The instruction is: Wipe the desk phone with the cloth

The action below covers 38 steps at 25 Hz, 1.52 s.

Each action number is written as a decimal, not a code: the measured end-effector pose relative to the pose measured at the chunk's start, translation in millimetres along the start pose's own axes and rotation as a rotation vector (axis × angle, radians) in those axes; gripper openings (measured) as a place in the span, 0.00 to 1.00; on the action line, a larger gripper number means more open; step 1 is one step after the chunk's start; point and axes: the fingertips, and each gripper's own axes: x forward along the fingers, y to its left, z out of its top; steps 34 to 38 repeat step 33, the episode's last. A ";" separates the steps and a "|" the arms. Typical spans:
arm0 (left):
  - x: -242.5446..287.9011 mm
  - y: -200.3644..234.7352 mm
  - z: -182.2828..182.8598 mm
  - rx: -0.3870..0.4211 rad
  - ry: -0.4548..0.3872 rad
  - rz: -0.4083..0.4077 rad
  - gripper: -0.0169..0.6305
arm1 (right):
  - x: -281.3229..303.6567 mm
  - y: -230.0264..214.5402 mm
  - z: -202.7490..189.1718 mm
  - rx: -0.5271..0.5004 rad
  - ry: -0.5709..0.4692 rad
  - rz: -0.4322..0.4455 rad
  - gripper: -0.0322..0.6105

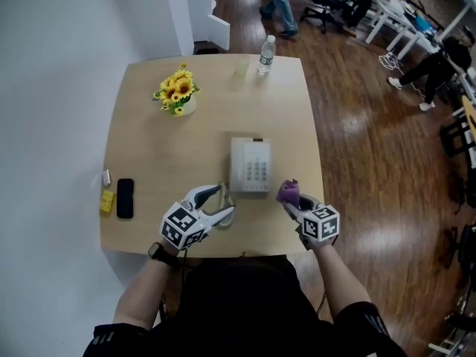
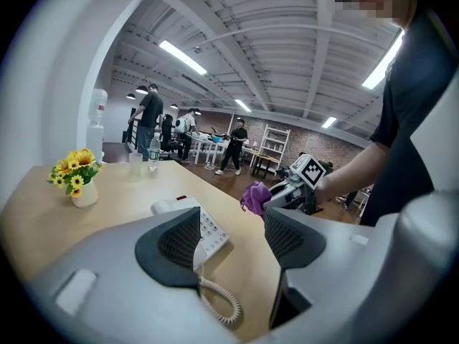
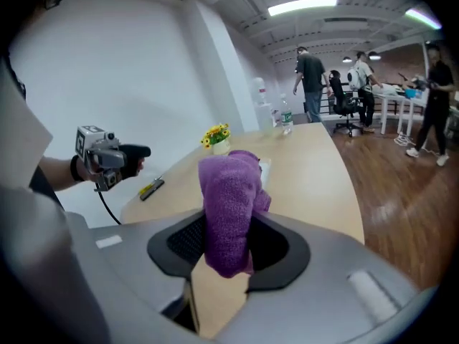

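A white desk phone (image 1: 250,165) with a grey keypad lies on the wooden table (image 1: 149,132), its coiled cord (image 2: 217,302) trailing toward me. My right gripper (image 1: 291,200) is shut on a purple cloth (image 1: 288,192), held just right of the phone's near corner. In the right gripper view the cloth (image 3: 228,211) stands bunched between the jaws. My left gripper (image 1: 223,202) is open with nothing between its jaws, hovering at the phone's near left corner. From the left gripper view the phone (image 2: 197,226) lies just ahead, the cloth (image 2: 253,196) beyond it.
A vase of sunflowers (image 1: 178,92) stands at the back left. A water bottle (image 1: 265,54) and a clear cup (image 1: 241,69) sit at the far edge. A black phone (image 1: 125,198) and a yellow object (image 1: 108,201) lie at the left edge. People stand on the wooden floor beyond.
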 end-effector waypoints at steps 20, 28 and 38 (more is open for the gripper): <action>6.7 -17.7 -11.1 -0.048 0.025 0.070 0.45 | -43.6 -10.2 3.8 0.048 -0.080 0.037 0.30; 5.5 -27.9 -4.4 -0.053 0.020 0.114 0.45 | -55.3 -11.9 16.7 0.002 -0.089 0.079 0.30; 9.3 -31.1 -3.4 -0.045 0.016 0.130 0.45 | -63.4 -13.5 23.3 -0.017 -0.099 0.097 0.30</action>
